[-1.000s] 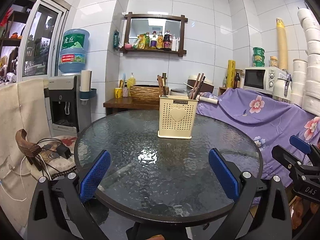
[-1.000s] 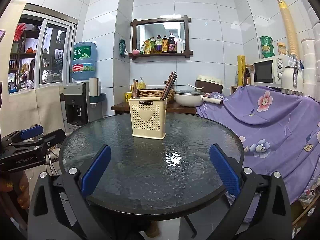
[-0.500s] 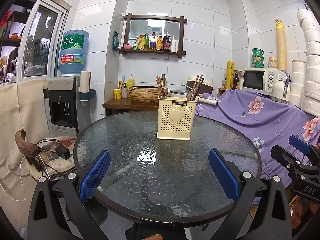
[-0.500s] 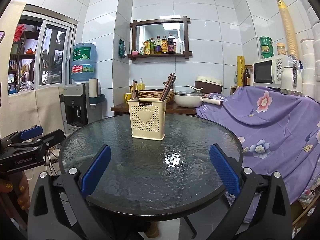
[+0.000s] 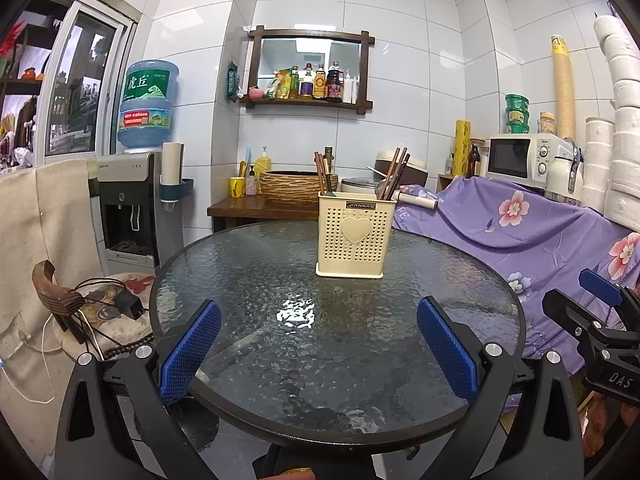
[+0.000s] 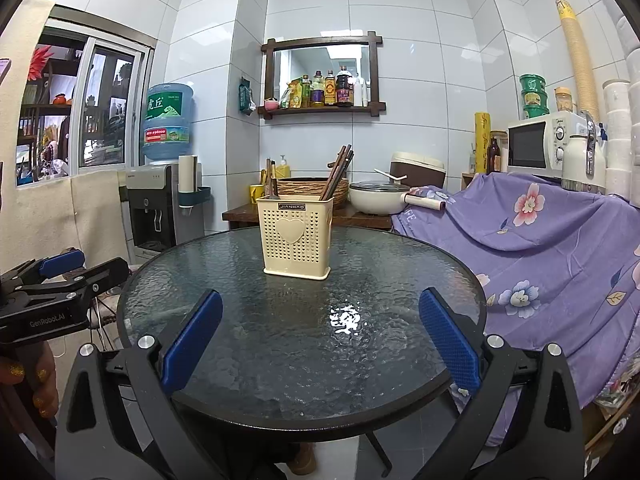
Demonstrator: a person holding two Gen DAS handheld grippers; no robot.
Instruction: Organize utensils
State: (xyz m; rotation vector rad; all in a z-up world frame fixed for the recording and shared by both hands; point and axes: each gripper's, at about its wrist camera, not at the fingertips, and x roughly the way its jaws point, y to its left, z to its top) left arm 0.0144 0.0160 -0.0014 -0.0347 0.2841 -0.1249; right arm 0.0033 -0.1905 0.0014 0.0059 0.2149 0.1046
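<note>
A cream perforated utensil holder (image 5: 355, 234) with a heart on its front stands upright on the round glass table (image 5: 240, 280), far side of centre. Brown chopsticks (image 5: 394, 174) and other utensils (image 5: 322, 172) stick out of it. It also shows in the right wrist view (image 6: 295, 233), with chopsticks (image 6: 338, 172) leaning right. My left gripper (image 5: 320, 344) is open and empty over the table's near edge. My right gripper (image 6: 320, 340) is open and empty, also over the near edge. Each gripper shows at the side of the other's view.
A purple floral cloth (image 5: 532, 236) covers furniture right of the table. A water dispenser (image 5: 132, 204) and a stool with cables (image 5: 100, 304) stand at the left. A wooden side table (image 6: 304, 216) with a basket and a white pot (image 6: 380, 198) is behind.
Both views have drifted slightly; the holder sits a little further left and higher in each. Both grippers stay open and empty.
</note>
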